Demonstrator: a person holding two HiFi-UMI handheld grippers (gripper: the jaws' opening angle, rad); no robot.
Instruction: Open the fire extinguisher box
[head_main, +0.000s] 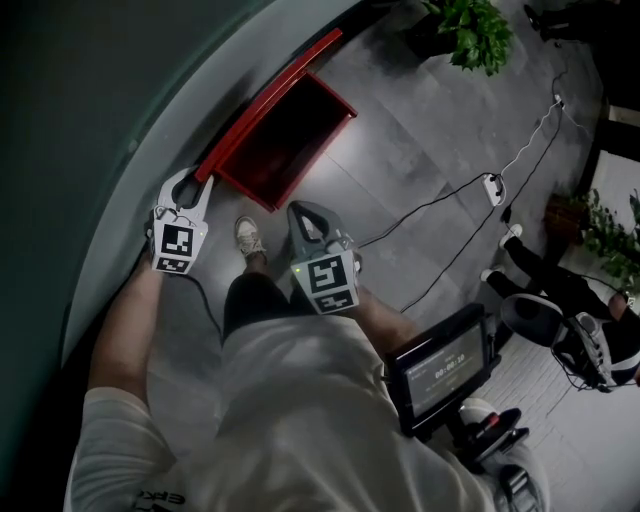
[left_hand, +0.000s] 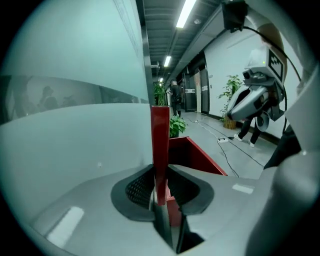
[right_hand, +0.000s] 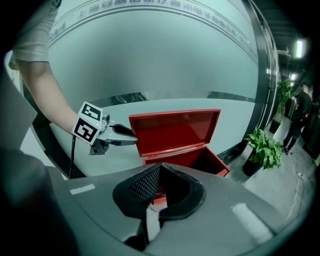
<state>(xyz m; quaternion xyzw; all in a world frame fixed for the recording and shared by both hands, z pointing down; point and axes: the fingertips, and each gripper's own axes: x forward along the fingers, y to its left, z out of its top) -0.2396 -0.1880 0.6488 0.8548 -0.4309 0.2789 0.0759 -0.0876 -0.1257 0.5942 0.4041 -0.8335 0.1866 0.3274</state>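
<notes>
Seen from above, a person in a white shirt holds two grippers, one in each hand. At the person's right side, nearest of all, one small screen (head_main: 440, 368) glows on a stand.

The left gripper (head_main: 195, 180) is clamped on the near end of one red lid (head_main: 272, 98). Its own view shows the thin lid edge standing upright between the two pads, which press on it from both sides. The right gripper (head_main: 300, 212) hangs over the floor (head_main: 420, 130) just right of the person's one visible shoe (head_main: 248, 237). Its jaws are together and nothing is between them. It points toward the box without touching it.

One red fire extinguisher box (head_main: 338, 108) stands on the floor at the foot of a curved glass wall (head_main: 100, 130), just beyond both grippers. The box is open. Its lid is swung up and leans back against the glass, hinged along the box's wall-side edge. The dark inside of the box faces up. What it holds cannot be made out.

Farther out on the floor lie one white cable (head_main: 530, 135) and at least two black ones, meeting at one white power strip (head_main: 492, 186). Two potted plants stand beyond: one (head_main: 470, 30) past the far end of the box, and one (head_main: 605, 230) at the floor's right edge. One other person (head_main: 545, 270), in dark trousers and white shoes, stands near the second plant.
</notes>
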